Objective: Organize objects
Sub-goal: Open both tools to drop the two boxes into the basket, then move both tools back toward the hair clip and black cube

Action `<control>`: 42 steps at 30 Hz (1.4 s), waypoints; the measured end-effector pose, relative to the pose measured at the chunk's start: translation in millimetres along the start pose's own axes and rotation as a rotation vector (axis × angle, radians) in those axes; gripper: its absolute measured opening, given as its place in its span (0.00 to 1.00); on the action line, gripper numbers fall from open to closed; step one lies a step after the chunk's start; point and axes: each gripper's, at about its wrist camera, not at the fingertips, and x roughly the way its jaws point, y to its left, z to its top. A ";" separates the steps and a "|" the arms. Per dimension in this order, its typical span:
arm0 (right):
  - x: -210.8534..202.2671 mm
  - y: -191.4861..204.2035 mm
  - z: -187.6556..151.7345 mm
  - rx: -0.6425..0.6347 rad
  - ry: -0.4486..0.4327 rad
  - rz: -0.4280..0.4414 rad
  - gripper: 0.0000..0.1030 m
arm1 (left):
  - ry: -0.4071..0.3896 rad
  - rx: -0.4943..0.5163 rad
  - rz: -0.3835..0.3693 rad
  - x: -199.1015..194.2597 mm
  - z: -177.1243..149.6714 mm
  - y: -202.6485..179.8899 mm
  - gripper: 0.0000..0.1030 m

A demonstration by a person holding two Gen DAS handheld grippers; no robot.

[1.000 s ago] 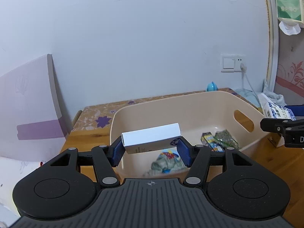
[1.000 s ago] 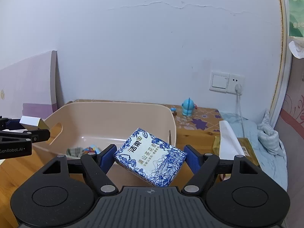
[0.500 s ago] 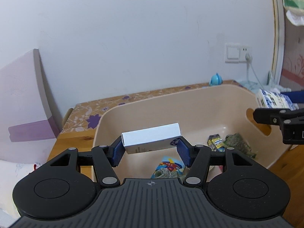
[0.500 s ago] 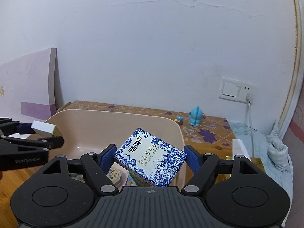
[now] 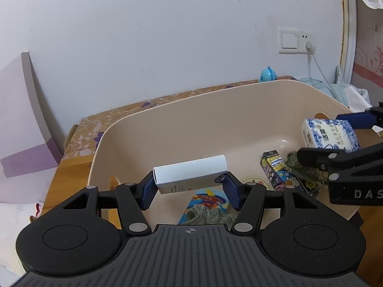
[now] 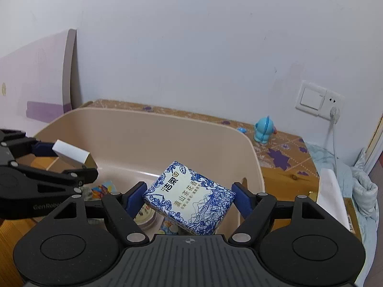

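A beige plastic bin (image 5: 191, 124) (image 6: 134, 124) stands on the wooden table. My left gripper (image 5: 190, 185) is shut on a long white box (image 5: 191, 173), held crosswise over the bin's near-left part. My right gripper (image 6: 185, 197) is shut on a blue-and-white patterned tissue pack (image 6: 189, 197), tilted, above the bin's right side. In the right wrist view the left gripper (image 6: 71, 160) and its white box (image 6: 70, 154) show at the left. The left wrist view has the right gripper (image 5: 340, 136) with the tissue pack (image 5: 329, 136) at the right.
Inside the bin lie a colourful packet (image 5: 207, 197), a grey-green cloth (image 5: 208, 216), a cartoon-printed box (image 5: 282, 173), a dark green bag (image 5: 304, 167) and a round lid (image 5: 255, 181). A blue toy figure (image 6: 263, 130) stands behind the bin. A pale board (image 6: 36, 83) leans on the wall at left.
Both grippers have moved forward and down over the bin, each still holding its item. The bin now fills more of both views and the two grippers appear closer together.
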 end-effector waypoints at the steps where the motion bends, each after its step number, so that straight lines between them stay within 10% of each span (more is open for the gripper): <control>1: 1.6 0.3 -0.4 -0.002 0.007 -0.002 0.74 | 0.002 -0.002 0.000 0.0 0.0 0.5 0.59; 10: -13.9 -3.0 0.2 0.023 -0.016 -0.005 0.83 | -0.030 -0.029 0.008 -18.5 2.0 1.7 0.78; 42: -96.4 -9.9 -46.6 0.001 -0.022 -0.052 1.00 | -0.076 -0.085 -0.003 -105.2 -40.8 -9.5 0.84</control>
